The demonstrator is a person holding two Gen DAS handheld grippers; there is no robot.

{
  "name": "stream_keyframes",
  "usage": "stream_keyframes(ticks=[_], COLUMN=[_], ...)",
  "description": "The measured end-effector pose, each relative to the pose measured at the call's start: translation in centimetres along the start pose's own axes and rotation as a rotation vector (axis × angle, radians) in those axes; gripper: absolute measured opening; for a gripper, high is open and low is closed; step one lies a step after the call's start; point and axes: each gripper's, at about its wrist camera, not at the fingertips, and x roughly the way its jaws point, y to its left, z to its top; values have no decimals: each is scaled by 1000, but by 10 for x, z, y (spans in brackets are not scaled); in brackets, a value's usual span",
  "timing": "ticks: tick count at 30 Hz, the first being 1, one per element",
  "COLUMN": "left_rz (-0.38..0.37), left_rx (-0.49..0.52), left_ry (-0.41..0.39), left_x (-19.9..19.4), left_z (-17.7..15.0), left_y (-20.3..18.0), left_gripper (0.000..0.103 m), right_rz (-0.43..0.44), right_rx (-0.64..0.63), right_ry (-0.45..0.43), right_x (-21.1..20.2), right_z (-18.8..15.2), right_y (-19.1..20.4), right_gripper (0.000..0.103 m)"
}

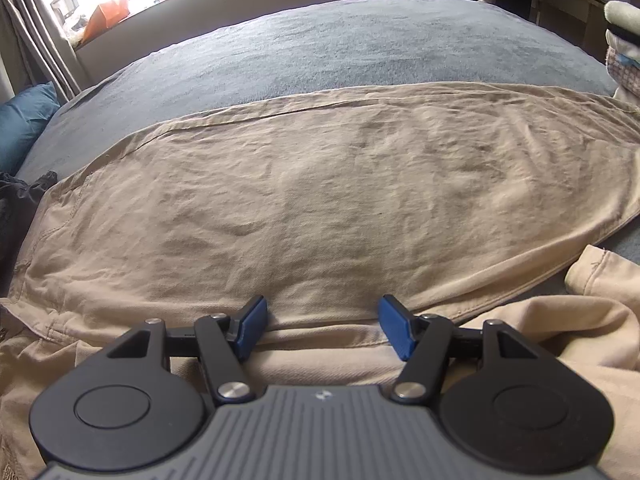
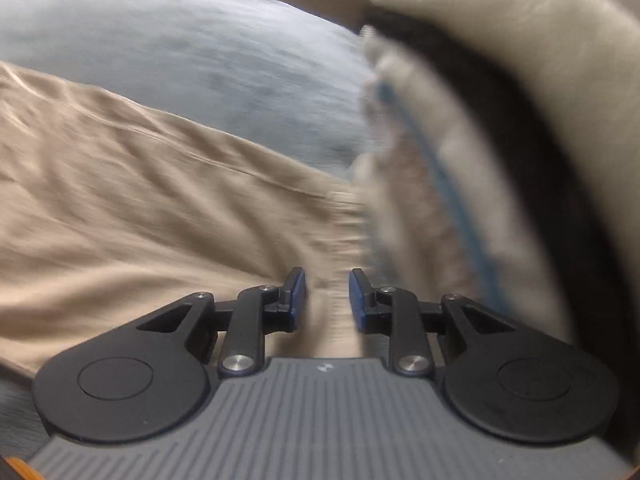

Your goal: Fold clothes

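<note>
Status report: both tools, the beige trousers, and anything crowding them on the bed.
Left tool open, over trousers. Right tool narrow, nothing gripped. Folded stack crowds right side.

grey bed (image 1: 320, 40) beyond tan trousers (image 1: 320, 200) lies open; folded clothes stack (image 2: 500, 140) blocks rt side.

Bed with clothes
A grey-blue blanketed bed (image 1: 320, 40) carries beige trousers (image 1: 320, 200) spread across it, a stack of folded clothes (image 2: 500, 140) at its right edge.
</note>
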Motion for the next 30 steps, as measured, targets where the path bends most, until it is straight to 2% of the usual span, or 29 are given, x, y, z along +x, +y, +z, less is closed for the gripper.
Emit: stream_keyframes(ticks=[2, 3, 6, 7, 9, 11, 14, 15, 18, 21, 22, 24, 27, 28, 30], left_rz=[0, 0, 0, 0, 0, 3, 3, 3, 4, 2, 1, 3, 4, 3, -3], left_rx=[0, 0, -4, -4, -2, -5, -13, -16, -18, -20, -22, -24, -27, -28, -37], left_ry=[0, 1, 3, 3, 2, 3, -1, -3, -5, -5, -5, -7, -9, -8, -4], left_x=[0, 0, 1, 1, 1, 0, 1, 1, 2, 2, 2, 2, 1, 1, 1], left_z=[0, 1, 1, 1, 1, 1, 0, 0, 0, 0, 0, 0, 0, 0, 0], left_y=[0, 1, 1, 1, 1, 0, 0, 0, 0, 1, 1, 1, 1, 1, 2], left_gripper=[64, 64, 64, 64, 64, 64, 64, 65, 65, 65, 65, 65, 65, 65, 65], right_rz=[21, 58, 257, 318, 362, 311, 119, 43, -98, -138, -106, 35, 178, 134, -20], right_rx=[-9, -13, -16, -17, -13, 16, 75, 62, -27, -124, -130, -136, -176, -207, -232], right_ry=[-44, -83, -150, -159, -120, -92, -49, -24, 5, -21, -58, -132, -130, -94, -50], right_x=[-8, -14, -17, -15, 0, 21, 40, 48, 63, 54, 42, 17, -3, 3, 17], right_z=[8, 14, 34, 39, 43, 37, 30, 29, 31, 34, 35, 37, 19, 9, -13], right_y=[9, 18, 49, 58, 67, 56, 19, 12, 7, 23, 28, 41, 60, 61, 52], right_gripper=[22, 22, 21, 21, 21, 23, 27, 27, 26, 24, 24, 24, 24, 24, 24])
